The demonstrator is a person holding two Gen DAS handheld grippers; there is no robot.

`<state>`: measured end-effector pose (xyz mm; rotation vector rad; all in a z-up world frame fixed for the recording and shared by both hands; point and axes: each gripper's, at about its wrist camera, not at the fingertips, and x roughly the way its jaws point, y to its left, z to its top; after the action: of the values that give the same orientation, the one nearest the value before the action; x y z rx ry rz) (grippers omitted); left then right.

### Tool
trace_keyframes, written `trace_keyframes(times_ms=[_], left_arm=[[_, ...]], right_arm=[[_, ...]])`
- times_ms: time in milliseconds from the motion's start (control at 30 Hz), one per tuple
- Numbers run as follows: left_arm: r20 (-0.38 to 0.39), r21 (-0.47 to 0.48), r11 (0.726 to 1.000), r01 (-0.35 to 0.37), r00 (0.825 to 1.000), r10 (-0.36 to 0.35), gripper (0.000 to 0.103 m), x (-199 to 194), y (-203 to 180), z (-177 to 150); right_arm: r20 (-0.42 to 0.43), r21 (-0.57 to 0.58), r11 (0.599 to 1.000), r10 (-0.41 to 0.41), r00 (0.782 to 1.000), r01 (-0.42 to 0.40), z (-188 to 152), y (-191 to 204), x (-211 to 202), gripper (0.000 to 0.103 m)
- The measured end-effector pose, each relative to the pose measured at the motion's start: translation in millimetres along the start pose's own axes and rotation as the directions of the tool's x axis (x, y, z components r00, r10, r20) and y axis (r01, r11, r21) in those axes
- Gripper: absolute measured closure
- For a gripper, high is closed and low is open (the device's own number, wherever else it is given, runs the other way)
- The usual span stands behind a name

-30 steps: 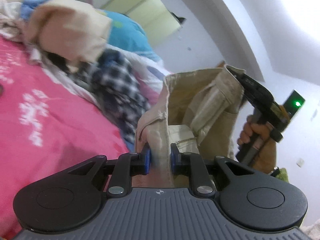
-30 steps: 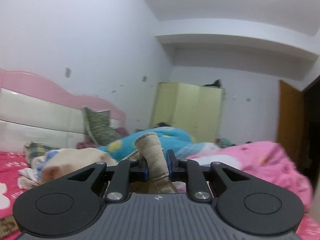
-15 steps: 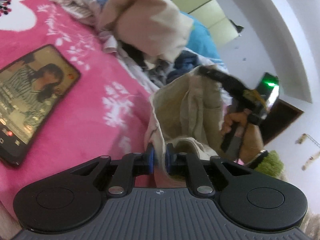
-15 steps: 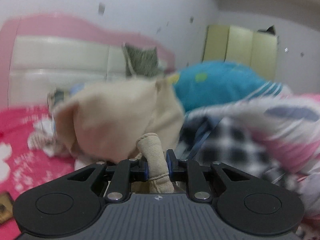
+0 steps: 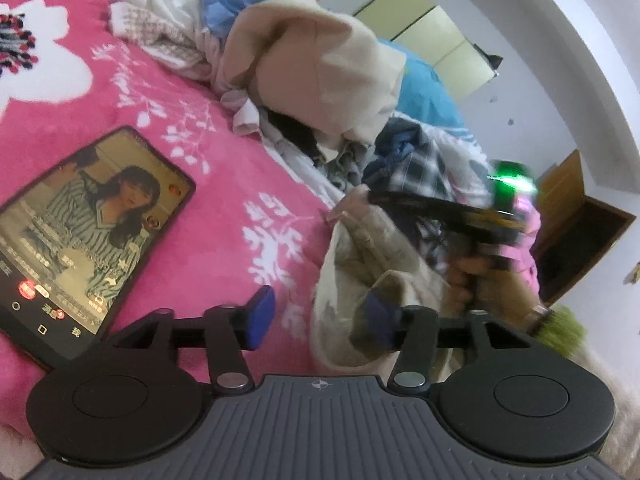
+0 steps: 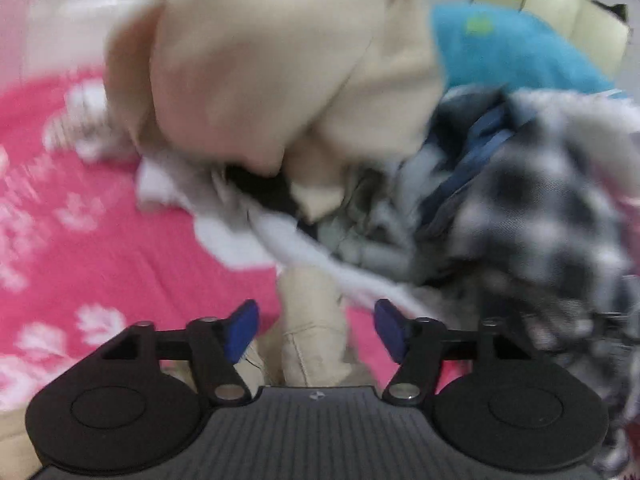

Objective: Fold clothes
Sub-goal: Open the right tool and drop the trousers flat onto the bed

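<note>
1. a pink floral bedspread covers the bed.
2. pale white walls curve up to a white ceiling, bright at the upper right.
3. a pale yellow wardrobe stands against the far wall.
4. a brown wooden door stands open on a dark doorway.

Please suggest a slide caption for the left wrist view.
Open left gripper beside khaki trousers on the pink blanket.
</note>
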<state>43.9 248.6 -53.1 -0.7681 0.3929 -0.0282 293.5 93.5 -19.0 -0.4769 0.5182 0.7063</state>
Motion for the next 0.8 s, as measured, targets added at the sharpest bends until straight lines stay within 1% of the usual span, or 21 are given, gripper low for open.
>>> trace_keyframes(times_ms=[67, 100, 133, 167, 233, 267, 367, 433, 500, 533, 567, 600, 633, 733, 800], left_arm=[[0.012, 0.016, 1.000, 0.003, 1.000, -0.003, 0.043, -3.9, -5.7, -0.2], [0.018, 0.024, 1.000, 0.004, 1.000, -0.004, 0.040, -5.8, -8.6, -0.2], [0.024, 0.033, 0.999, 0.005, 1.000, -0.006, 0.036, -7.8, -11.5, -0.3], [0.030, 0.041, 0.999, 0.006, 1.000, -0.007, 0.035, -9.7, -14.4, -0.4], [0.041, 0.057, 0.998, 0.008, 0.999, -0.011, 0.033, -13.6, -20.1, -0.5], [0.047, 0.065, 0.998, 0.009, 0.999, -0.012, 0.033, -15.6, -23.0, -0.6], [0.064, 0.090, 0.996, 0.012, 0.998, -0.018, 0.032, -21.3, -31.8, -1.0], [0.048, 0.145, 0.989, 0.018, 0.999, -0.026, 0.032, -17.1, -45.3, -8.3], [0.032, 0.198, 0.980, 0.026, 0.999, -0.033, 0.031, -12.9, -58.9, -15.7], [0.023, 0.225, 0.974, 0.030, 0.999, -0.036, 0.026, -10.8, -65.6, -19.3], [0.015, 0.251, 0.967, 0.034, 0.999, -0.039, 0.023, -8.7, -72.4, -23.0], [0.006, 0.277, 0.960, 0.038, 0.999, -0.041, 0.020, -6.7, -79.2, -26.7], [-0.002, 0.304, 0.952, 0.042, 0.999, -0.043, 0.020, -4.5, -86.0, -30.4], [-0.003, 0.417, 0.909, 0.015, 1.000, -0.015, 0.019, 3.1, -104.5, -44.1], [0.009, 0.483, 0.875, -0.007, 1.000, 0.003, 0.019, 5.4, -114.8, -51.9]], right_arm=[[0.060, 0.042, 0.999, 0.005, 0.998, -0.007, -2.0, -12.2, -47.3, 0.027], [0.090, 0.063, 0.998, 0.006, 0.996, -0.012, -3.0, -18.3, -70.9, 0.026], [0.119, 0.084, 0.996, 0.007, 0.993, -0.017, -4.0, -24.5, -94.5, 0.021], [0.148, 0.107, 0.994, 0.000, 0.989, -0.016, -7.9, -31.0, -119.2, 0.016], [0.199, 0.161, 0.987, -0.044, 0.979, 0.011, -25.7, -45.8, -171.7, 0.009], [0.213, 0.189, 0.981, -0.077, 0.974, 0.037, -37.0, -53.6, -196.5, 0.008], [0.217, 0.275, 0.952, -0.195, 0.957, 0.131, -76.2, -77.6, -265.8, 0.005], [0.183, 0.330, 0.922, -0.274, 0.944, 0.204, -104.7, -90.8, -299.7, 0.004], [0.128, 0.381, 0.888, -0.327, 0.936, 0.258, -135.5, -99.3, -320.6, 0.004], [0.097, 0.402, 0.871, -0.346, 0.933, 0.282, -151.6, -102.0, -327.0, 0.004], [0.064, 0.418, 0.856, -0.362, 0.930, 0.305, -168.5, -103.4, -330.0, 0.004], [0.030, 0.436, 0.838, -0.379, 0.925, 0.329, -184.8, -104.8, -332.3, 0.004], [-0.006, 0.459, 0.815, -0.396, 0.918, 0.355, -200.4, -106.1, -333.5, 0.004], [-0.098, 0.516, 0.745, -0.439, 0.893, 0.423, -245.0, -109.6, -332.8, 0.004], [-0.145, 0.496, 0.730, -0.465, 0.874, 0.470, -265.1, -106.8, -324.6, 0.004]])
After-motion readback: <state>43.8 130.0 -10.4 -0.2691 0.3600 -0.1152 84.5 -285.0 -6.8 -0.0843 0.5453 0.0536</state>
